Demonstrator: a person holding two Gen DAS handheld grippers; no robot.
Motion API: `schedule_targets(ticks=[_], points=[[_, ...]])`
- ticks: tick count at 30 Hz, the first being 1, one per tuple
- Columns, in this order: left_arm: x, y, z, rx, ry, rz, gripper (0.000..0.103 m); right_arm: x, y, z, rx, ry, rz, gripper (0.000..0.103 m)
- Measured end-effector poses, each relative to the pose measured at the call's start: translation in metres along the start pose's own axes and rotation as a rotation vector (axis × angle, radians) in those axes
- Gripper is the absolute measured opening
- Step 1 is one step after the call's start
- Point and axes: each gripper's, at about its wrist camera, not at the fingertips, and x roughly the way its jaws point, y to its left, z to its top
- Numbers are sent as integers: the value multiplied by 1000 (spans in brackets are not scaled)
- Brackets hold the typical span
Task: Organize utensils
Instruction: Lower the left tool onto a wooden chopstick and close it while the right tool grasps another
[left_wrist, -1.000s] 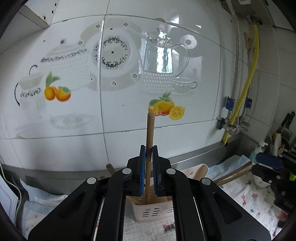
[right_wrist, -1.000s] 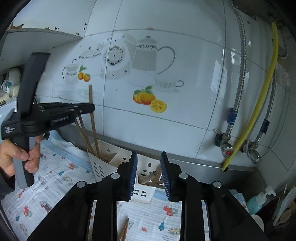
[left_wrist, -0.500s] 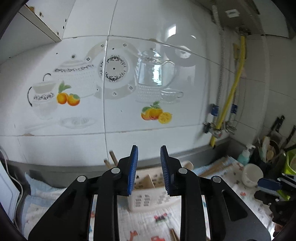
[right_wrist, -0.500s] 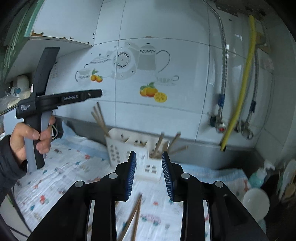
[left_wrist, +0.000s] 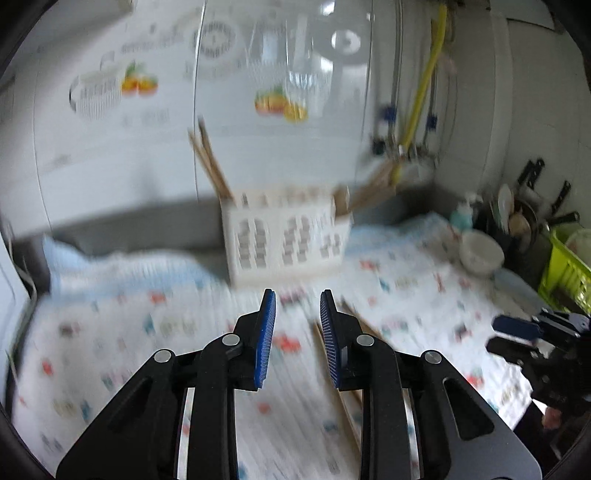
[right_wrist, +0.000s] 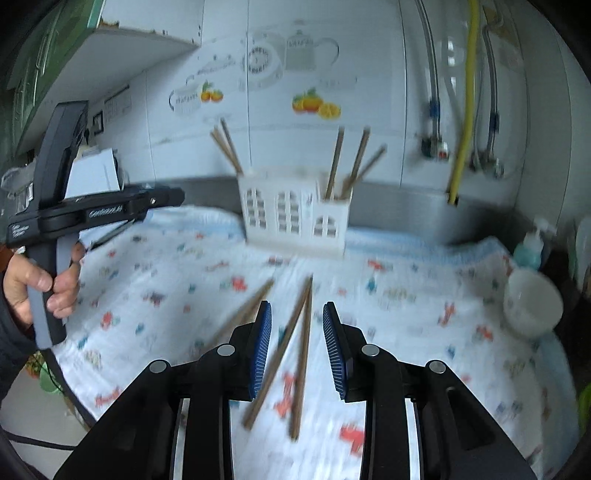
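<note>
The left gripper (left_wrist: 297, 332), which a second ago clamped a chopstick over the white holder (right_wrist: 295, 212), now hangs open and empty, so that chopstick is delivered. The right gripper (right_wrist: 297, 343) hovers open over loose chopsticks (right_wrist: 295, 343) mid-counter. A bowl (right_wrist: 532, 302) crowds the counter's right edge; the left side lies open.

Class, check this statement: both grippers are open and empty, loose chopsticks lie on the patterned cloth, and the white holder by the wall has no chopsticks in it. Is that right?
Not quite. The holder already has chopsticks standing in it, as the right wrist view shows. The rest holds: left gripper and right gripper are open and empty, and loose chopsticks lie on the cloth.
</note>
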Motion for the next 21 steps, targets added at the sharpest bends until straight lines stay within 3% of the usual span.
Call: schedule_targets(ticks=[10,21], points=[[15,-16,-83,-61,186,-89,25,23,-6,-47,44,103,-16,29],[38,-35,-118,-75,285,-98,24,41,-9,-61,83,154,-5,26]])
